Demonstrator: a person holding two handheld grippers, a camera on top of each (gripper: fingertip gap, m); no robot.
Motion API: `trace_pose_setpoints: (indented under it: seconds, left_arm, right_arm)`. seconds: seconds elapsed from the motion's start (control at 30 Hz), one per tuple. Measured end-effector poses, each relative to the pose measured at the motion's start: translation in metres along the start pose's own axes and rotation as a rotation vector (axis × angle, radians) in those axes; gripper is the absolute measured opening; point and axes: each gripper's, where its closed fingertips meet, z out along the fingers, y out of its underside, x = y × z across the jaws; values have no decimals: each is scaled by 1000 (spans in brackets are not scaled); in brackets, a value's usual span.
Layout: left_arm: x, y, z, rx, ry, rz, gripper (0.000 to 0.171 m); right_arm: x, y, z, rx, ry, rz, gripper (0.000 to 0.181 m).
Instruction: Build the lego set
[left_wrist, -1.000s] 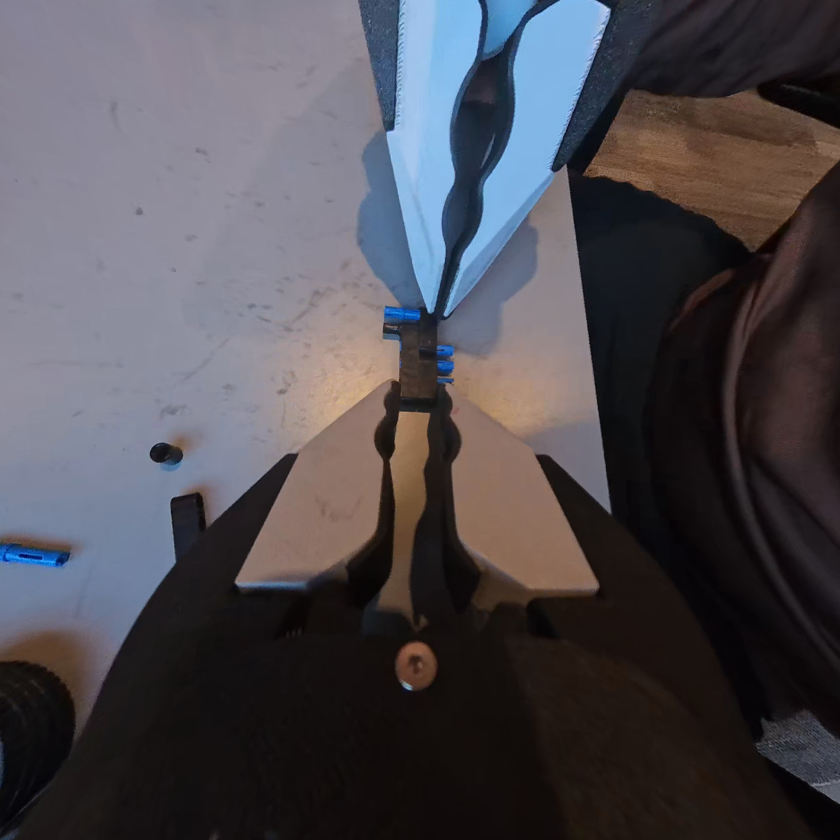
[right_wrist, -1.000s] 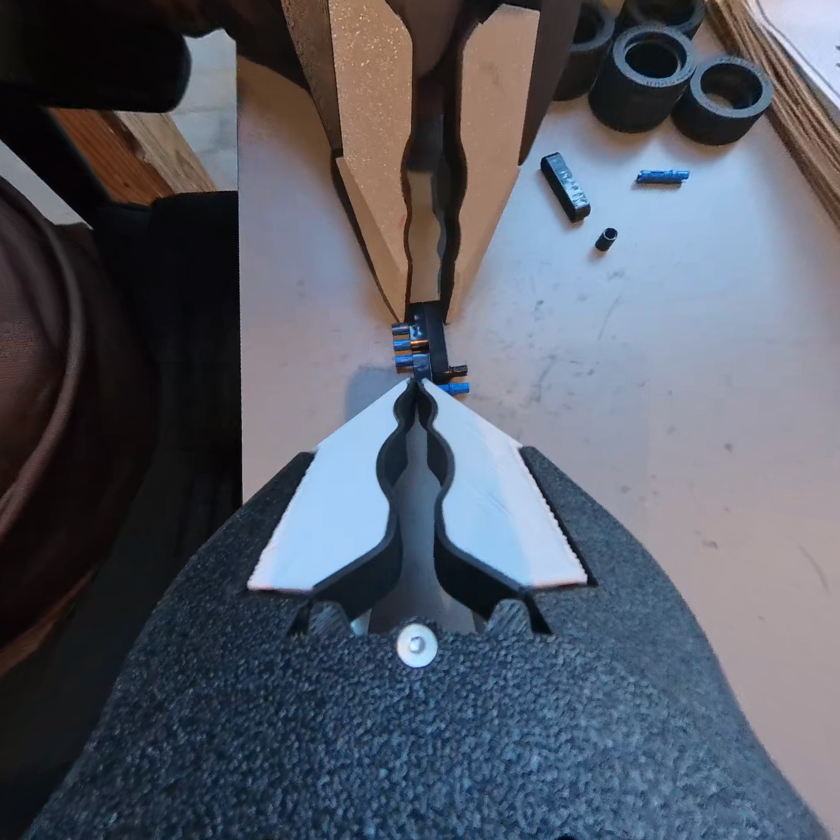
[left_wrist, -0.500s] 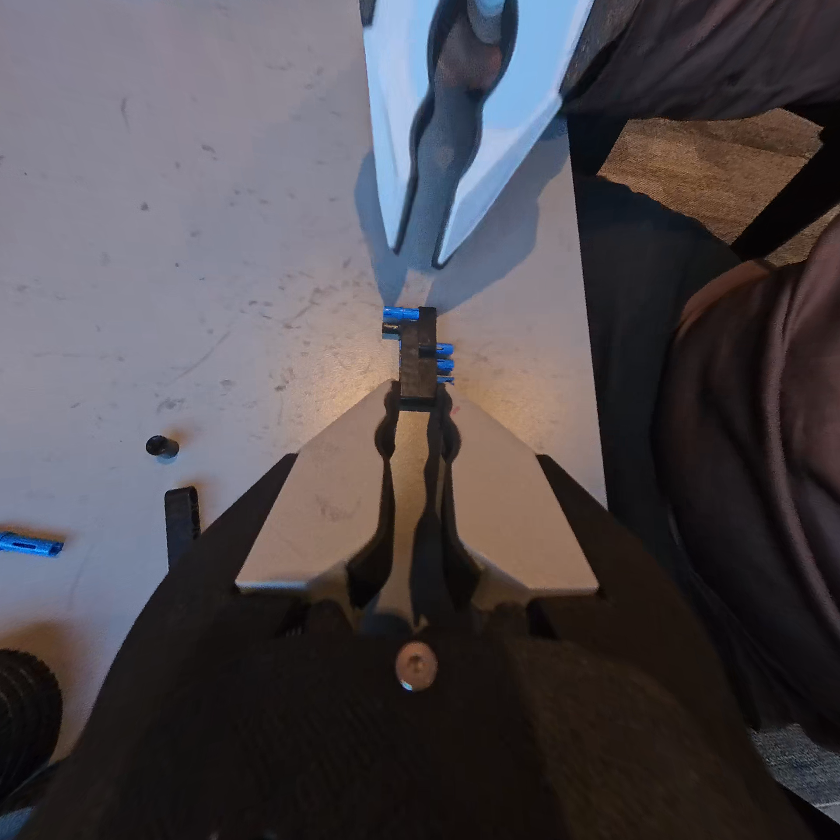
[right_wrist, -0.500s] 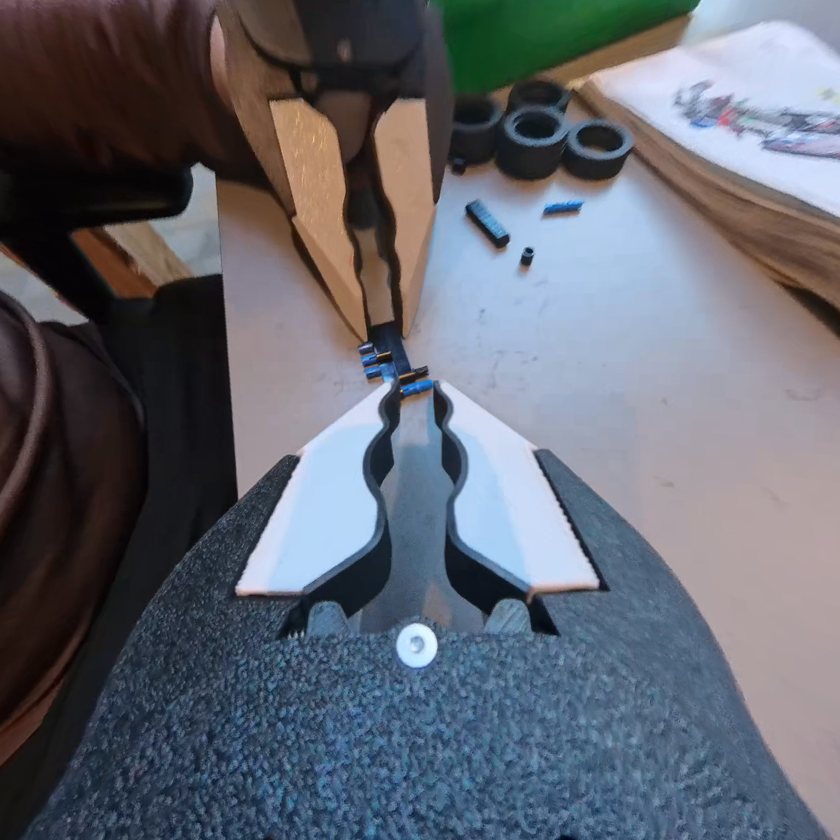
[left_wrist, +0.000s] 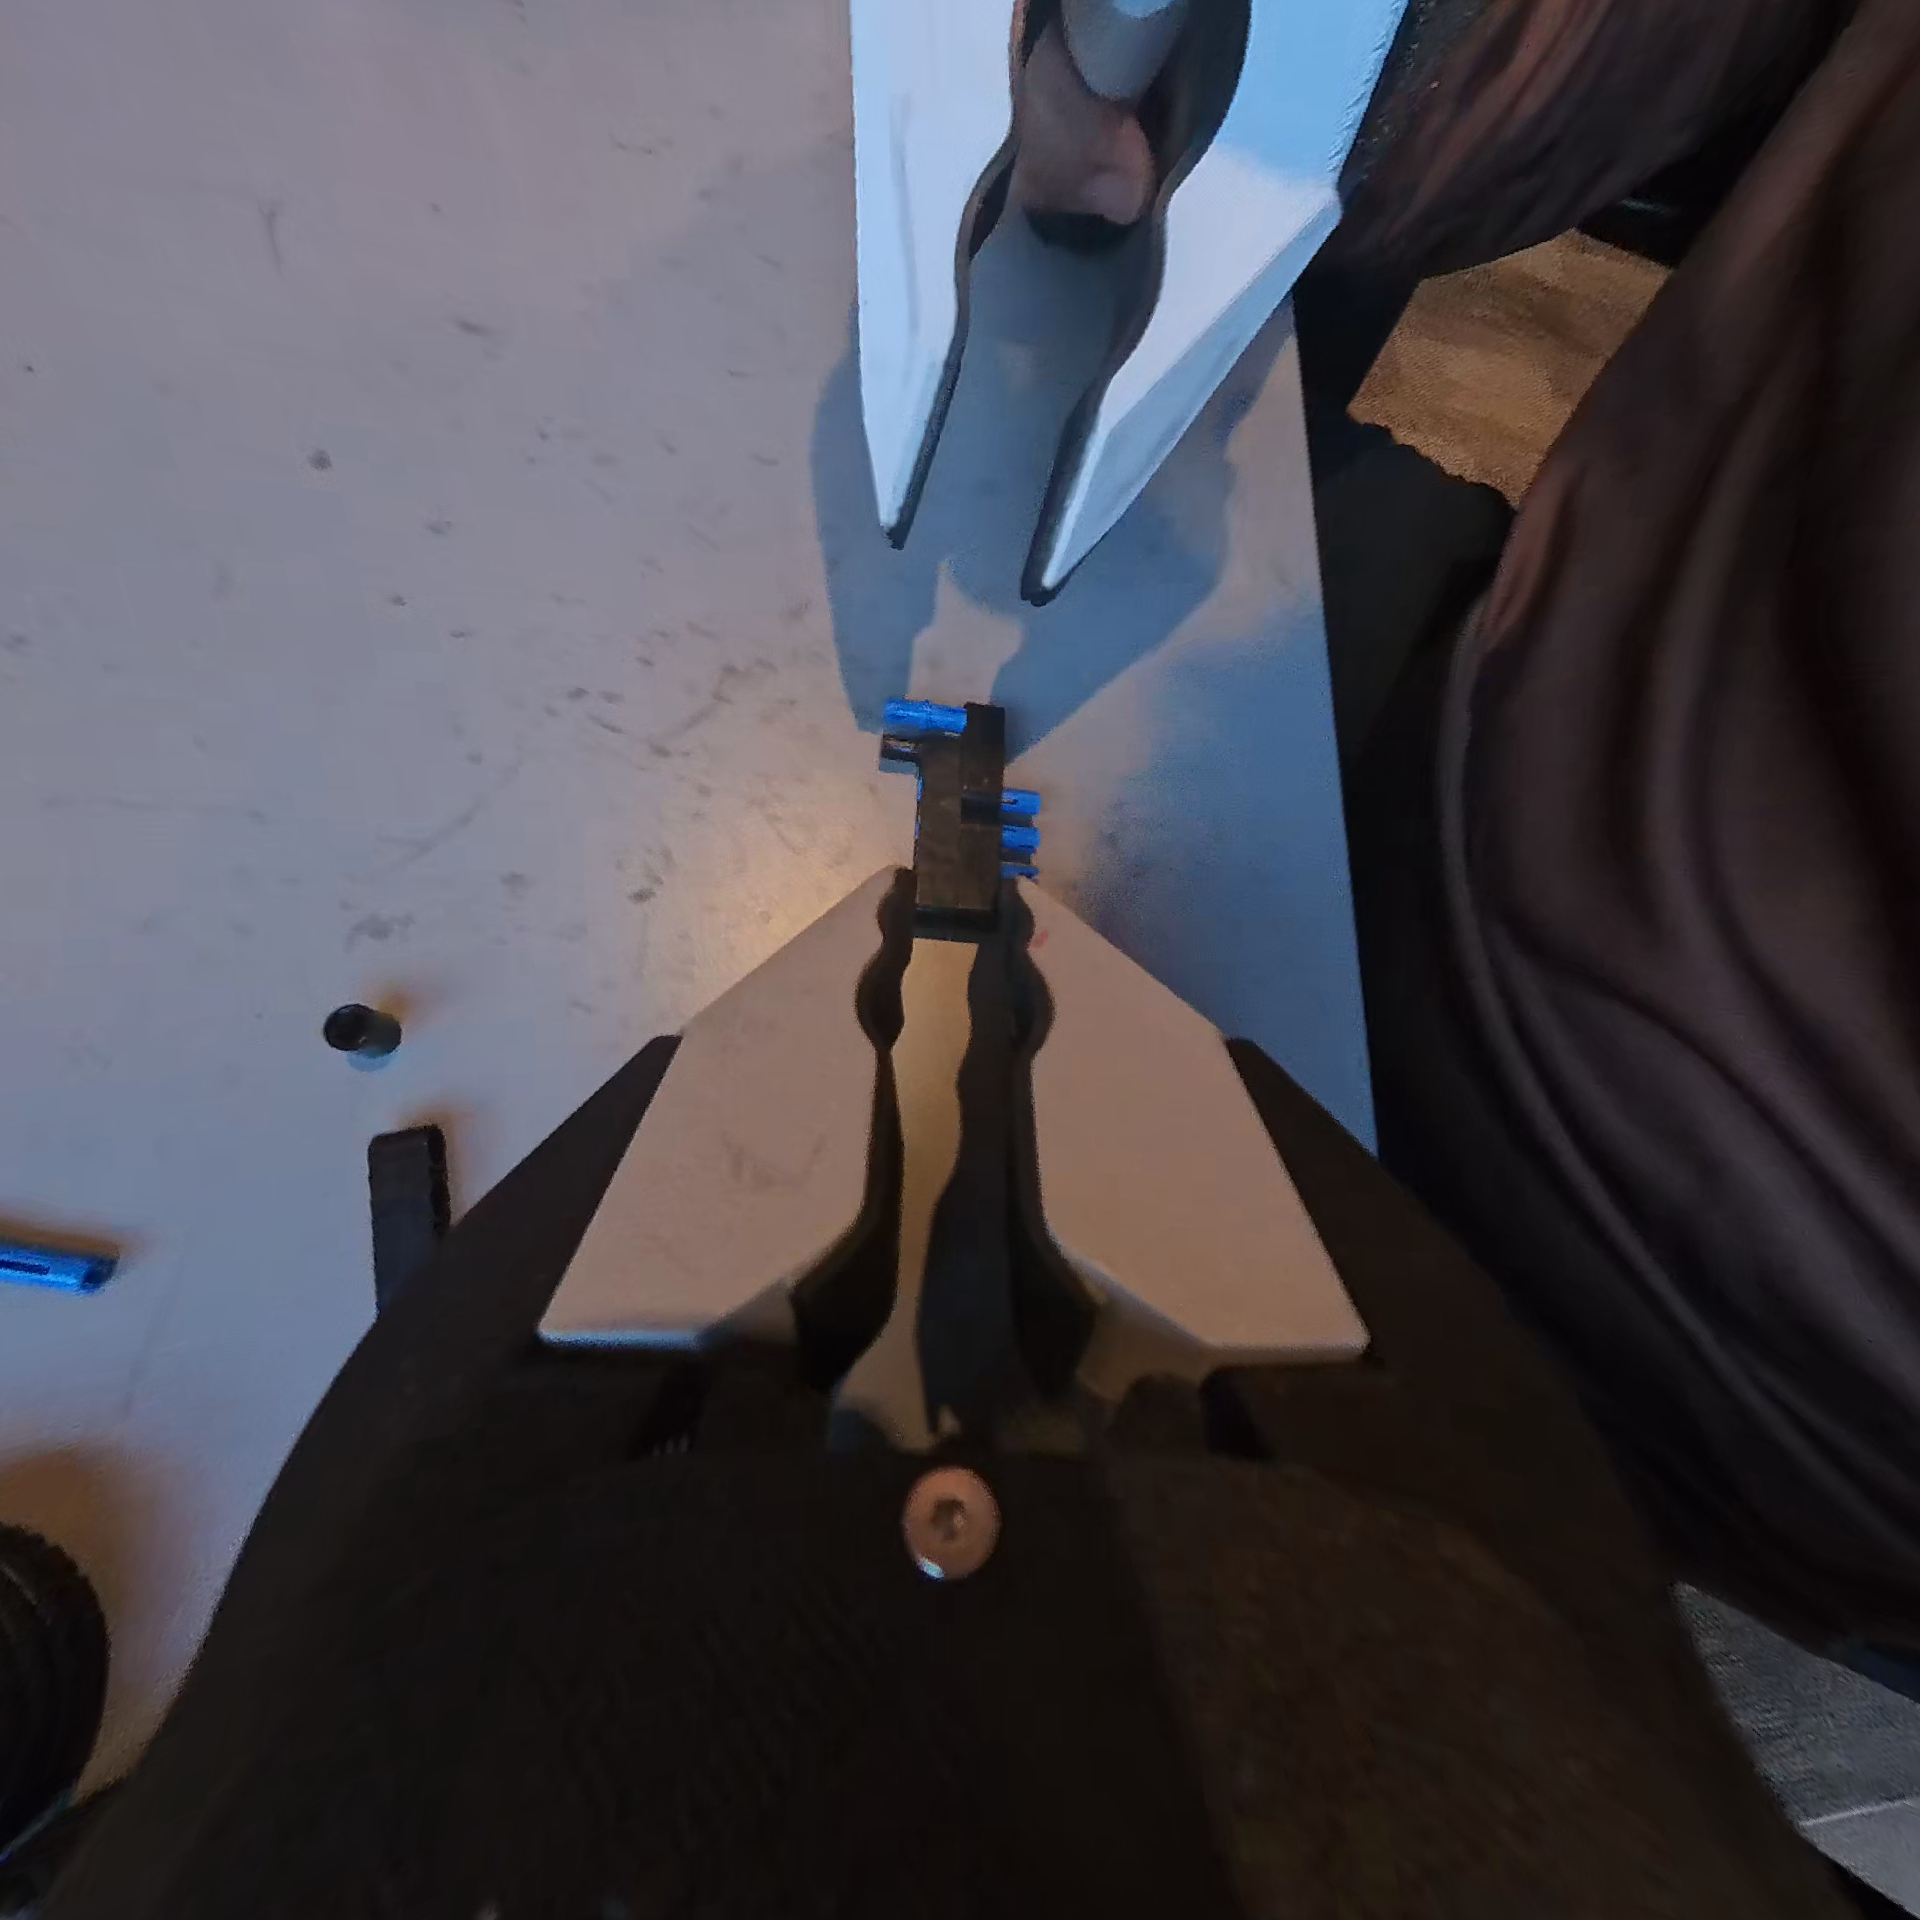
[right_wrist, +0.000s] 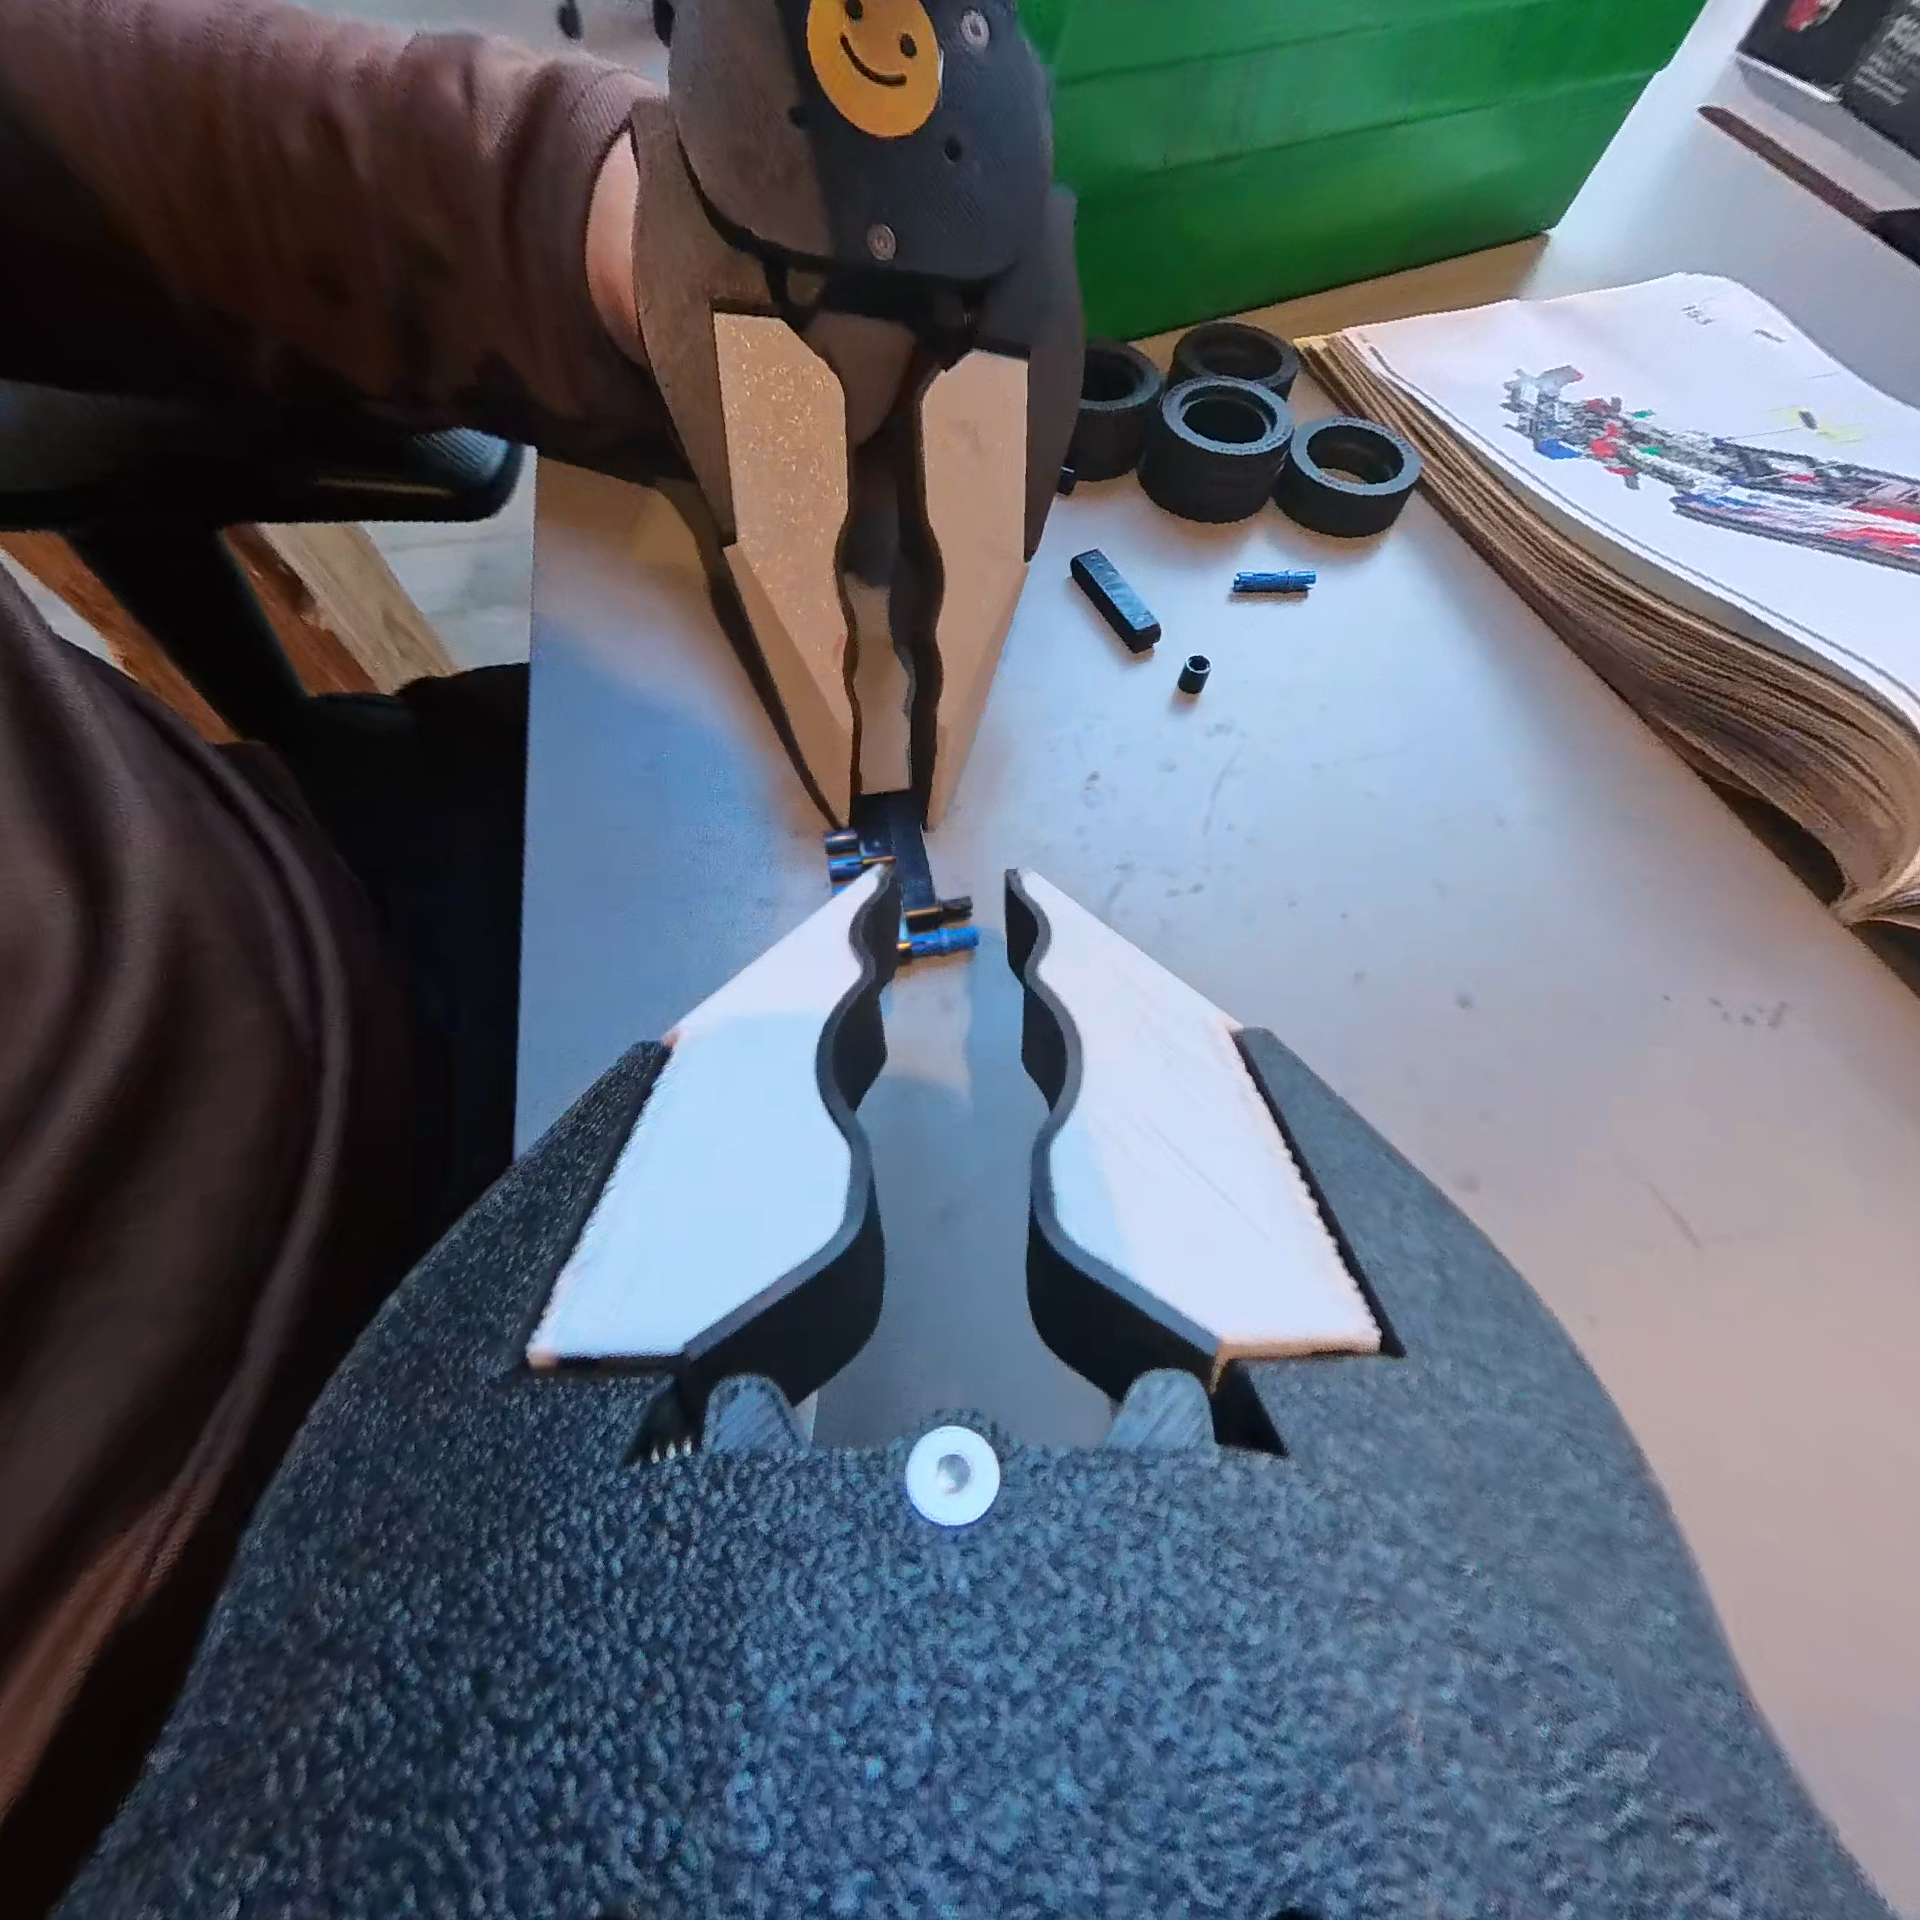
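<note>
my left gripper (left_wrist: 956, 914) is clamped on the near end of the beam (left_wrist: 958, 831), a short black lego piece held just above the table (left_wrist: 416, 520) near its edge. its long axis runs straight out along my fingers, pointing at my right gripper (left_wrist: 966, 571). blue and black pins stick out sideways from it: a blue one and a black one at the far end on one side, a row of them nearer my tips on the other. my right gripper (right_wrist: 945, 883) is spread wide with nothing in it, its tips just short of the beam's far end. further off on the table lie a loose black beam (right_wrist: 1114, 601), a blue pin (right_wrist: 1274, 580), a small black bush (right_wrist: 1195, 673), tyres (right_wrist: 1226, 442) and an open booklet (right_wrist: 1662, 499).
</note>
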Motion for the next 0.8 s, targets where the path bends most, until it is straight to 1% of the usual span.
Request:
trace_pose_setpoints:
  seconds: [0.1,0.2,0.3,0.47,0.57,0.7,0.8]
  left_arm:
    - [-1,-1,1,3,11,-23,14]
    - [-2,-2,1,4,-15,-7,14]
    - [-3,-2,1,5,-44,12,14]
    - [-5,-2,1,8,-40,-9,14]
    - [-6,-2,1,8,-59,4,14]
    - [-8,-3,0,11,-79,-1,14]
    - [-9,-3,0,11,-77,-9,14]
  right_arm:
    - [5,-4,3,13,-42,35,23]
    - [10,-5,9,5,-49,33,25]
    - [10,-5,13,-14,-26,-13,25]
    - [9,-2,16,-41,47,-112,22]
    - [12,1,19,-68,74,-136,23]
    - [16,-1,17,-46,90,-110,23]
    - [21,-3,12,-26,99,-66,27]
